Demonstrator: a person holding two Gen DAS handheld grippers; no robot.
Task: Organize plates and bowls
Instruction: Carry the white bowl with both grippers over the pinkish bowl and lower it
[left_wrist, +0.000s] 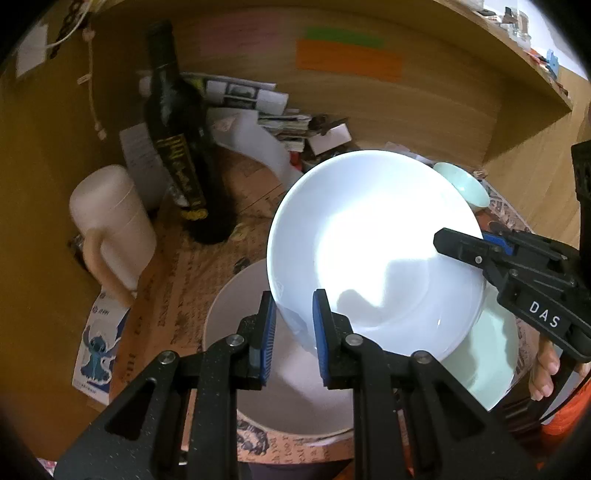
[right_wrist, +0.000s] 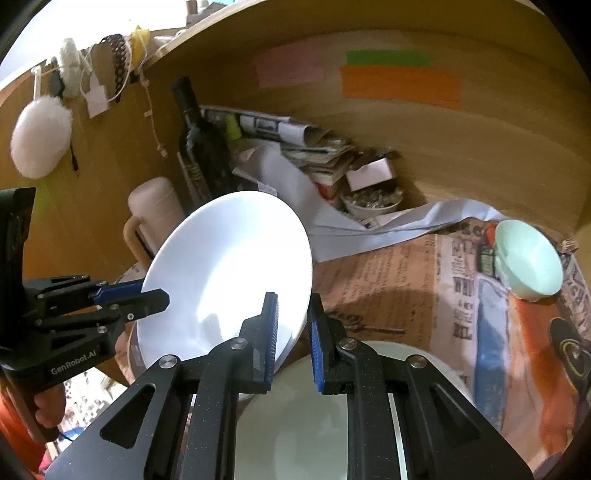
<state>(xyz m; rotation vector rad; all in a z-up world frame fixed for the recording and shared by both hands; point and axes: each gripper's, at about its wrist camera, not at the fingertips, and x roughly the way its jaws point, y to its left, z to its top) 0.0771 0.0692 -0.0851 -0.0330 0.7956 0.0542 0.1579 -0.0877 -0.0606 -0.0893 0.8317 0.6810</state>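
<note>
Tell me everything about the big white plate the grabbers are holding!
The round white glossy plate looks like ceramic, shallow with a raised rim, and empty. It is held tilted in the air, with the left gripper and right gripper each pinching opposite edges in blue-padded fingers. Beneath it sit a pale wide bowl and a mint-green plate.

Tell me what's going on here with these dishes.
A person holds a white plate in the air with two handheld grippers. The left gripper is shut on its near rim, and the right gripper is shut on the opposite rim. The plate is tilted, above a pinkish plate and a pale green plate lying on the newspaper-covered table. A small green bowl sits apart.
</note>
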